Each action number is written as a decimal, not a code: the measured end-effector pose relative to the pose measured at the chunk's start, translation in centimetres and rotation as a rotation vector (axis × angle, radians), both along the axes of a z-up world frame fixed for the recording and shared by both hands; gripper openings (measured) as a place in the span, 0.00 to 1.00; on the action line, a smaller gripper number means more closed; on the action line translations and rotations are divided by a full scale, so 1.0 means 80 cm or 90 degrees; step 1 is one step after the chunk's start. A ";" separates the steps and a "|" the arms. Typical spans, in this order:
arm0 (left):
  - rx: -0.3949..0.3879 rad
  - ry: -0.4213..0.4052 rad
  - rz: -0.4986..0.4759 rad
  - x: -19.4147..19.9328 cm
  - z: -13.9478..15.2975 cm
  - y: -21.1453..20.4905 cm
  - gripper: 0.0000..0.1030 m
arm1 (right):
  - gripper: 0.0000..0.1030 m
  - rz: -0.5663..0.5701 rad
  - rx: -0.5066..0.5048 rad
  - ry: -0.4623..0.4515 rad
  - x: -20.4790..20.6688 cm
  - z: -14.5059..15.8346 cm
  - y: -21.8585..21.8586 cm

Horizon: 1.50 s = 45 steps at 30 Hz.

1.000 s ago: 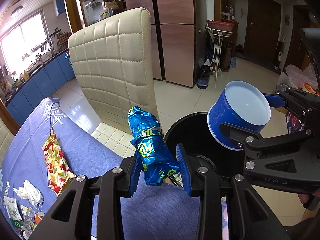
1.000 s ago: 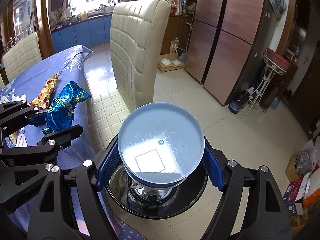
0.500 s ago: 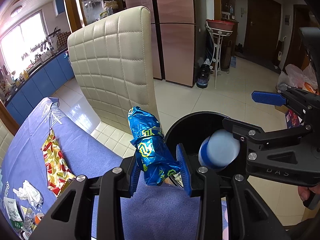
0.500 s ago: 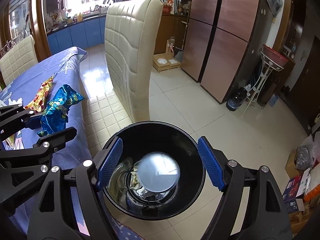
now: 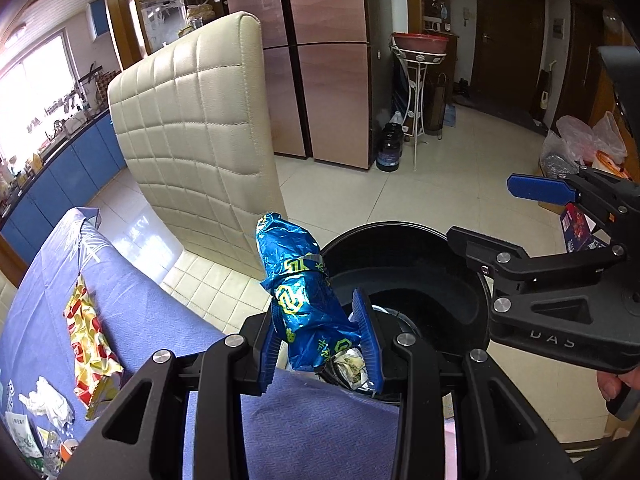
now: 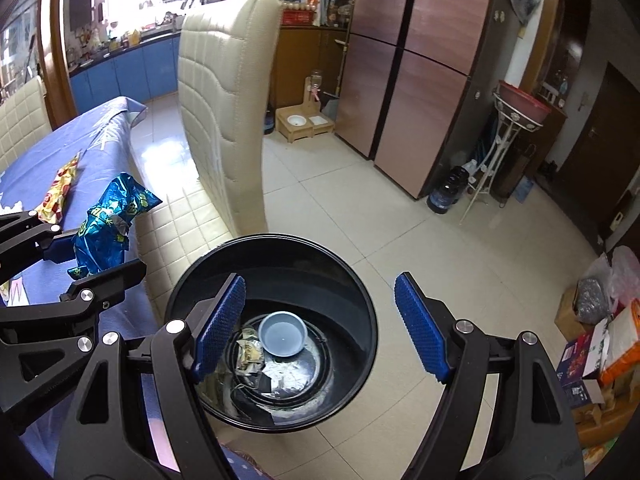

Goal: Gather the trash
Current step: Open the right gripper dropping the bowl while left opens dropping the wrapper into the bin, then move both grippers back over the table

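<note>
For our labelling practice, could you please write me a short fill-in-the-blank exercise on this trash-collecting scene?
1. The left gripper is shut on a crumpled ____ snack bag.
2. The right gripper is ____ and holds nothing.
3. The blue cup lies inside the black ____.
4. A red and yellow wrapper lies on the ____ tablecloth.

Missing words: blue; open; bin; blue
</note>
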<state>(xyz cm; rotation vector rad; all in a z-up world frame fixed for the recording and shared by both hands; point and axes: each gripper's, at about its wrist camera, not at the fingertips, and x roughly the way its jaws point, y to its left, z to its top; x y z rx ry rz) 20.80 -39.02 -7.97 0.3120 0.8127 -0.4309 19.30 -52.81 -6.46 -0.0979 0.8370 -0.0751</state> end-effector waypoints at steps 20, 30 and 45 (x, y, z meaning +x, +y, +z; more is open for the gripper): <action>0.005 -0.034 -0.047 -0.019 0.009 -0.026 0.73 | 0.75 -0.049 0.013 0.005 -0.017 -0.001 -0.034; 0.006 -0.032 0.036 -0.034 0.016 0.029 0.73 | 0.75 0.022 0.012 -0.001 -0.026 0.009 0.014; 0.014 -0.022 0.167 -0.080 0.013 0.154 0.73 | 0.75 0.171 0.006 -0.003 -0.039 0.016 0.148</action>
